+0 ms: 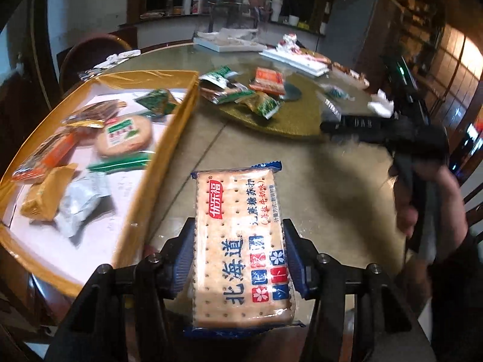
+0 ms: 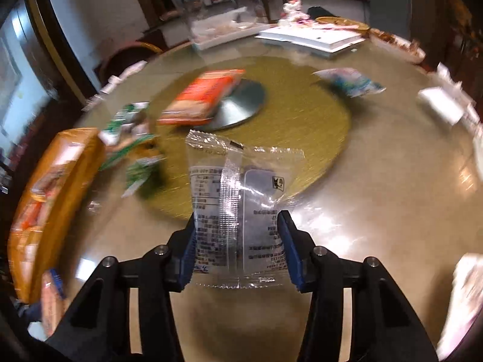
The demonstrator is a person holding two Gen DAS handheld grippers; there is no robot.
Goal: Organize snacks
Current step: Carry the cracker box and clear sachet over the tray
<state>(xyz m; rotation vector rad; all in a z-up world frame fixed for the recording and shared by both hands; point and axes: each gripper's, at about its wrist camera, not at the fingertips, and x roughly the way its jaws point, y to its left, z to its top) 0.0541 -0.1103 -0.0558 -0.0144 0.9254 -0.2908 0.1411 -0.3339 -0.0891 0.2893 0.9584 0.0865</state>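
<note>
Cracker pack (image 1: 241, 250), blue-edged w/ red and blue print, sits clamped between the blue pads of the left tool (image 1: 238, 259), held lengthwise above the bench (image 1: 332, 187), just right of the yellow tray (image 1: 169, 138). Only the left view looks into that tray: a round biscuit pack (image 1: 125, 135), an orange pack (image 1: 45, 163), a tan packet (image 1: 45, 193), a silvery packet (image 1: 81, 202) and a green packet (image 1: 157, 101) lie on its white floor.

Clear wrapper (image 2: 238, 208), back seam and small print facing the camera, is pinched at both sides by the right tool (image 2: 238, 241), raised over the near edge of the gold turntable (image 2: 302, 126). The left view does not show this wrapper; there the right tool (image 1: 335, 126) appears from the side, dark and blurred, w/ the person's hand (image 1: 422, 205) on its grip.

Both views show loose snacks on the turntable: an orange cracker pack (image 2: 202, 96) partly over the silver centre disc (image 2: 241, 105), green packets (image 1: 241, 96) near the tray corner. The right view alone makes out a pale blue-green packet (image 2: 350, 81) further right on the turntable, and the tray only as a blurred yellow wall at far left.

Beyond, white flat boxes (image 2: 311, 39) lie on the far side of the bench; bottles and cups stand on a counter (image 1: 211, 21) behind.
</note>
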